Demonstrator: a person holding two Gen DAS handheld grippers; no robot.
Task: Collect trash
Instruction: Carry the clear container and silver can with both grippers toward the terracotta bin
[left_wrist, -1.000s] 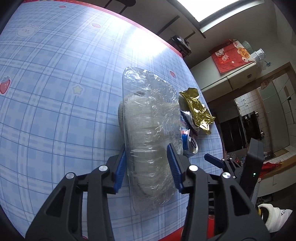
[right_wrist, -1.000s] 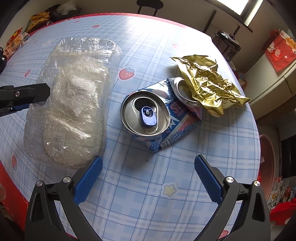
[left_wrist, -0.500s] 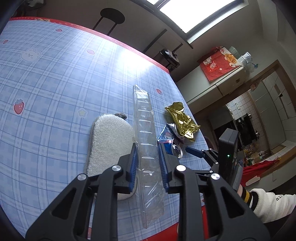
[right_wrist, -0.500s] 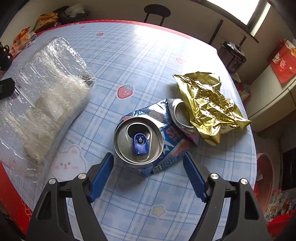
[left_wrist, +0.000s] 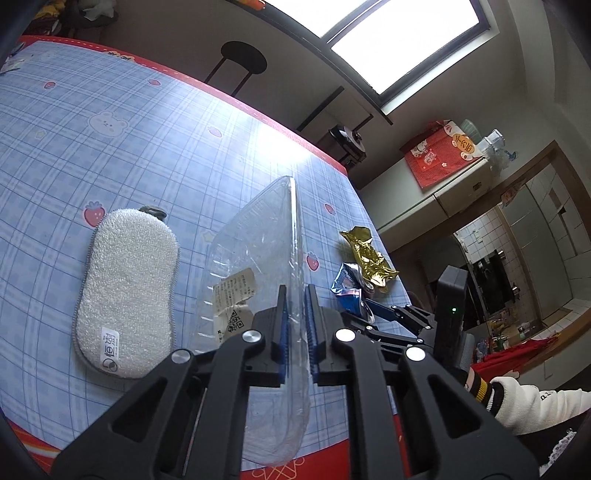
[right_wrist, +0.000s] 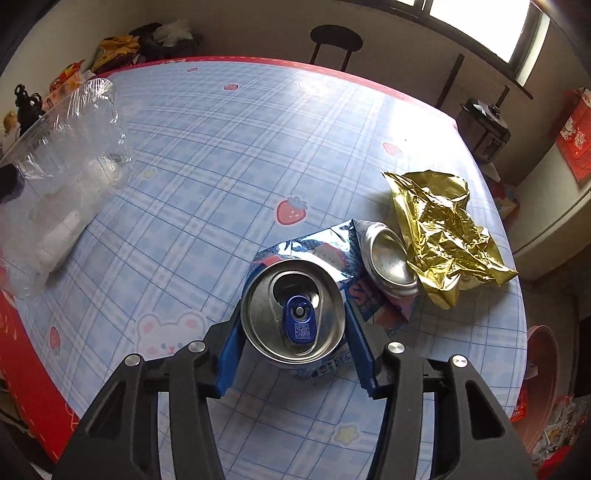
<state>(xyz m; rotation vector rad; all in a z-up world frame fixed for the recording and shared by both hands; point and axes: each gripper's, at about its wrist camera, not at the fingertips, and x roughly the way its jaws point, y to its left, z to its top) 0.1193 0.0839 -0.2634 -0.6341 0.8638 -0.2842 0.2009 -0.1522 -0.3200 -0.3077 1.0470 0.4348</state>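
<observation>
My left gripper (left_wrist: 295, 332) is shut on a clear plastic package shell (left_wrist: 258, 251) and holds it tilted above the table; the shell also shows at the left of the right wrist view (right_wrist: 62, 177). My right gripper (right_wrist: 293, 332) has its blue pads on both sides of an upright silver can (right_wrist: 293, 306) with a blue tab, closed around it. Behind that can lie a blue snack wrapper (right_wrist: 317, 247), a second can on its side (right_wrist: 388, 262) and a crumpled gold foil wrapper (right_wrist: 439, 229), which also shows in the left wrist view (left_wrist: 367, 254).
A white oval sponge pad (left_wrist: 125, 295) lies uncovered on the blue checked tablecloth (left_wrist: 110, 155). The table has a red edge (right_wrist: 29, 369). A black stool (right_wrist: 334, 37) stands beyond the far side. A pink basin (right_wrist: 543, 387) sits on the floor at right.
My left gripper has lifted the clear shell off the white sponge pad and turned it on edge. My right gripper has come down and closed around the upright can.
</observation>
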